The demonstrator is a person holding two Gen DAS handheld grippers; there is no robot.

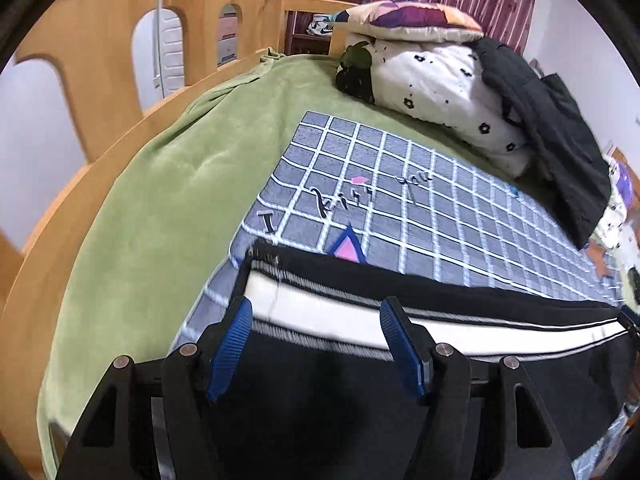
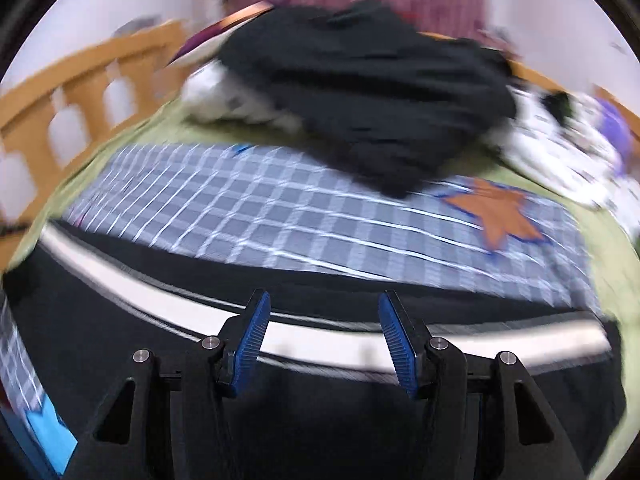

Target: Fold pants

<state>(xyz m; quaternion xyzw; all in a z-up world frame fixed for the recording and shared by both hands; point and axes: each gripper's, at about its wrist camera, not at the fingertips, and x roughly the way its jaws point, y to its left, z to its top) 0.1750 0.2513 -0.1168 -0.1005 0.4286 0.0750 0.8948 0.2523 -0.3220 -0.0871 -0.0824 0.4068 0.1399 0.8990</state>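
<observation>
Though clear of both grippers, pants [image 1: 400,380] near black jacket [image 1: 560,140]

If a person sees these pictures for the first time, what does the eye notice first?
First, the black pants with a white side stripe, lying across the grey checked mat just ahead of both grippers. Next, the dark jacket heaped on the pillows behind the mat, and the orange star on the mat's right.

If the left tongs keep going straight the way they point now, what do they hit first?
Most likely the black pants: the open left tongs frame their white side stripe, with nothing between. Depth is unclear.
</observation>
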